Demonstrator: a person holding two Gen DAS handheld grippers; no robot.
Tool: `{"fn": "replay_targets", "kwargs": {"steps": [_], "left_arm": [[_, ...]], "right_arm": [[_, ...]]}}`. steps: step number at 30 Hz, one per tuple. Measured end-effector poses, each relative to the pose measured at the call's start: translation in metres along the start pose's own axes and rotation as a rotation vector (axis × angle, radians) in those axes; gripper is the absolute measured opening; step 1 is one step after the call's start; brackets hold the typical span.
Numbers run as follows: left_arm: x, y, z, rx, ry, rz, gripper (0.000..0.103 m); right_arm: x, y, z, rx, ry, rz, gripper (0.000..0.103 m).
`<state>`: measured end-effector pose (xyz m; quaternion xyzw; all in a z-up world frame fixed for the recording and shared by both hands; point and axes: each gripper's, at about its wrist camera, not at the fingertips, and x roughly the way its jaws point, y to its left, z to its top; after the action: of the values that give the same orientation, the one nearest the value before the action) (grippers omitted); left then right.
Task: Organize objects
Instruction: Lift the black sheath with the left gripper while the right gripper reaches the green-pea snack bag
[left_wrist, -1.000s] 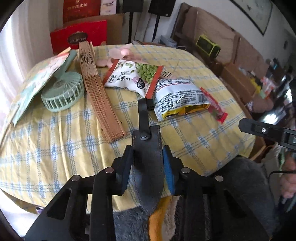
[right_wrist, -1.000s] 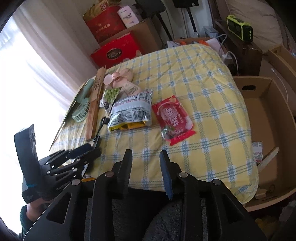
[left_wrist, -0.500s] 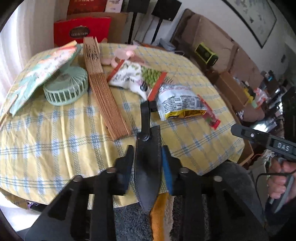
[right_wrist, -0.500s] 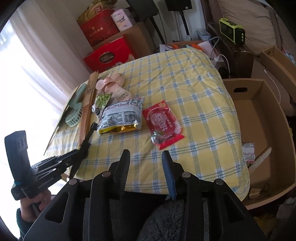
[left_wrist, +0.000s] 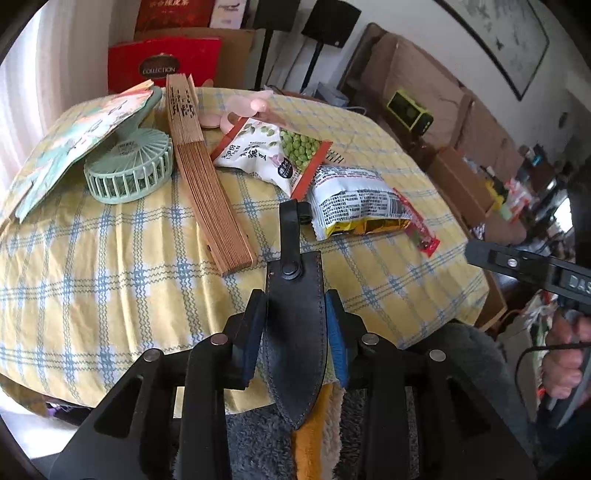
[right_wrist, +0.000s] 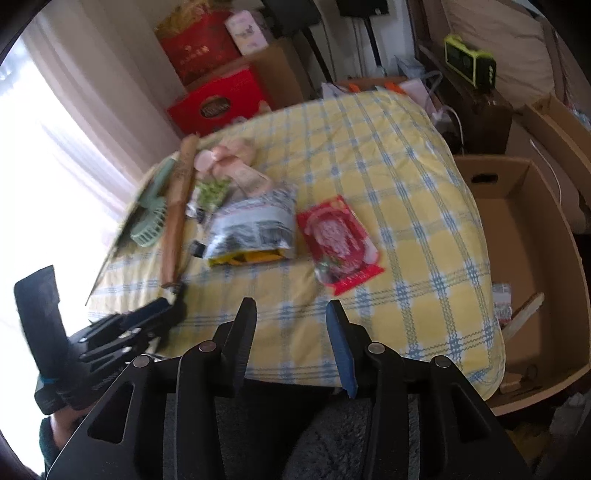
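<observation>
And the left claw (left_wrist: 295, 299) was clenched on a black leather sheath (left_wrist: 295, 350), pads on both of its edges, though the jaws had just been easing apart. The sheath pointed away from the camera: its strap end lay on the yellow checked cloth of the bench (left_wrist: 110, 280), its tip hung off the near edge.

Writing to read: "COLLECTION" on the red box (left_wrist: 162, 68) behind the bench, and "DAS" on the body of the other tool at the right of the left view. The pea snack bag (left_wrist: 273, 155) carried Chinese characters and a window of green peas. Just ahead of the strap lay a silver bag (left_wrist: 354, 203) covered in small print, too fine to read, with a red packet (right_wrist: 338, 240) just beside it.

The right claw (right_wrist: 291, 306) was released, its jaws just widened, nothing between them. To its right an open cardboard box (right_wrist: 517, 229) held a small packet and a pale stick.
</observation>
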<state>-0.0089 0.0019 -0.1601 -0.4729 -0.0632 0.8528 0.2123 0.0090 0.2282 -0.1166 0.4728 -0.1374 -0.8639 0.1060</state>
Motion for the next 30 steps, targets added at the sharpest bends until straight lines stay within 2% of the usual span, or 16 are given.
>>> {"fn": "replay_targets", "kwargs": {"steps": [5,10,17,27,30], "left_arm": [[-0.012,0.003,0.005,-0.025,-0.021,0.019,0.030],[-0.044,-0.003,0.015,0.000,-0.095,0.046,0.030],[-0.079,-0.004,0.027,0.018,-0.191,0.037,0.030],[-0.080,0.017,0.030,-0.004,-0.197,0.080,0.030],[-0.079,0.022,0.027,-0.007,-0.203,0.079,0.030]], "right_arm": [[-0.015,0.008,0.000,-0.039,-0.032,-0.004,0.041],[-0.028,-0.004,0.001,-0.014,-0.059,0.005,0.041],[-0.045,-0.024,0.003,0.019,-0.102,-0.016,0.042],[-0.036,-0.051,0.001,0.074,-0.087,-0.054,0.044],[-0.032,-0.051,0.000,0.051,-0.088,-0.102,0.050]]}}
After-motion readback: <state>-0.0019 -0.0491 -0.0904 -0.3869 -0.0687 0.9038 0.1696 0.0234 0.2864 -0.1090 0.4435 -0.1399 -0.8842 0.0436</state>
